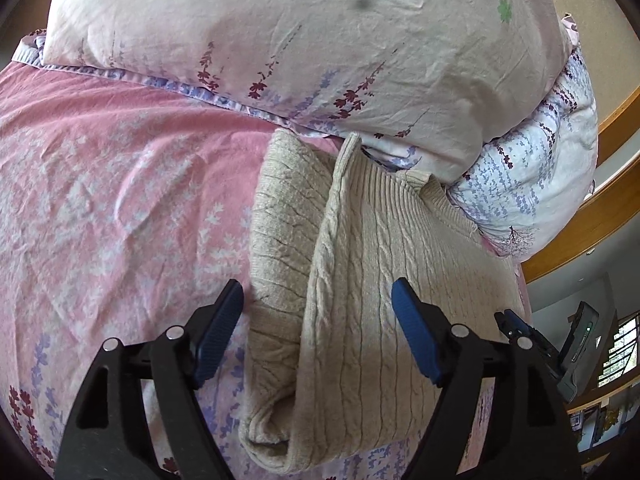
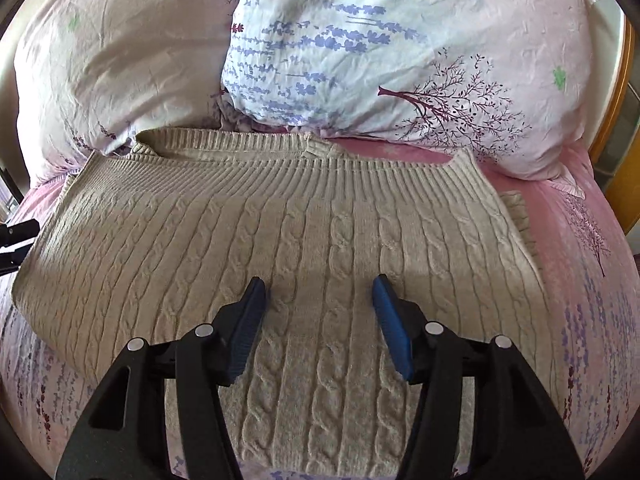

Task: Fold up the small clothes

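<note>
A beige cable-knit sweater (image 2: 304, 220) lies folded on the bed (image 2: 560, 216), its ribbed hem just below two floral pillows (image 2: 400, 60). No container shows. The right gripper (image 2: 320, 286) hangs over the sweater's middle, fingers (image 2: 390, 320) apart, gripping nothing. The left gripper (image 1: 318, 290) stands over the sweater's folded left edge, fingers (image 1: 218, 332) spread wider, empty. Only the left view shows the sweater's doubled layers, a wooden rail (image 1: 600, 220) beyond the pillows, and the right gripper's body beside the sweater.
</note>
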A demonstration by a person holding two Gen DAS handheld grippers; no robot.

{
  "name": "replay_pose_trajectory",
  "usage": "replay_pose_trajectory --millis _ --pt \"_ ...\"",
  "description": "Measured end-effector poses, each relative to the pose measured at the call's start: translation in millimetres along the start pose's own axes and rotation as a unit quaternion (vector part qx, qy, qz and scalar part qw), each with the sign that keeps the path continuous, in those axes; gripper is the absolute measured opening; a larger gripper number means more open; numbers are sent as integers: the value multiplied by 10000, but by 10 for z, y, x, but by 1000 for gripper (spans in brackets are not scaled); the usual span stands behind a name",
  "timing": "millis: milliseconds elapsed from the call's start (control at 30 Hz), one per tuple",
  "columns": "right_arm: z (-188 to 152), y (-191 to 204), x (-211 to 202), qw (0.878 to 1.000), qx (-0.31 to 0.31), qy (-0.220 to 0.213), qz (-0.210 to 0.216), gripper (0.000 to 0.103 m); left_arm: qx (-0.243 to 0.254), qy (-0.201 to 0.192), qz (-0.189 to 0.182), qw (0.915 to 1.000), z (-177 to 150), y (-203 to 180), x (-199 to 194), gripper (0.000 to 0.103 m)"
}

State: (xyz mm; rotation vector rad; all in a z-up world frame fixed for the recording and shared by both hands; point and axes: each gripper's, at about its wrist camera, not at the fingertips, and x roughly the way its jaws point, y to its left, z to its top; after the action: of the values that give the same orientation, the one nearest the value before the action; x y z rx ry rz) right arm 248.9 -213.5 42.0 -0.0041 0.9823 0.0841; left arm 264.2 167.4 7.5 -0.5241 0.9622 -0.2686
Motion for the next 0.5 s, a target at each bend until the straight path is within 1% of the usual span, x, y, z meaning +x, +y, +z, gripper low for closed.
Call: replay_pose_trajectory --millis 133,200,333,433,500 --pt "0 -23 -3 10000 56 6 68 59 61 -6 -6 10000 21 -55 61 74" --pt "3 -26 -6 10000 57 7 78 59 21 -7 -26 10000 33 -64 83 69" --pt "2 -10 -8 10000 47 -3 76 59 -277 29 -302 9992 59 -20 113 66" --pt "7 -14 -9 9999 64 10 102 59 -592 108 -560 9966 65 29 163 54" --pt "10 -15 -9 9999 73 19 117 59 -731 191 -623 9952 55 32 213 34"
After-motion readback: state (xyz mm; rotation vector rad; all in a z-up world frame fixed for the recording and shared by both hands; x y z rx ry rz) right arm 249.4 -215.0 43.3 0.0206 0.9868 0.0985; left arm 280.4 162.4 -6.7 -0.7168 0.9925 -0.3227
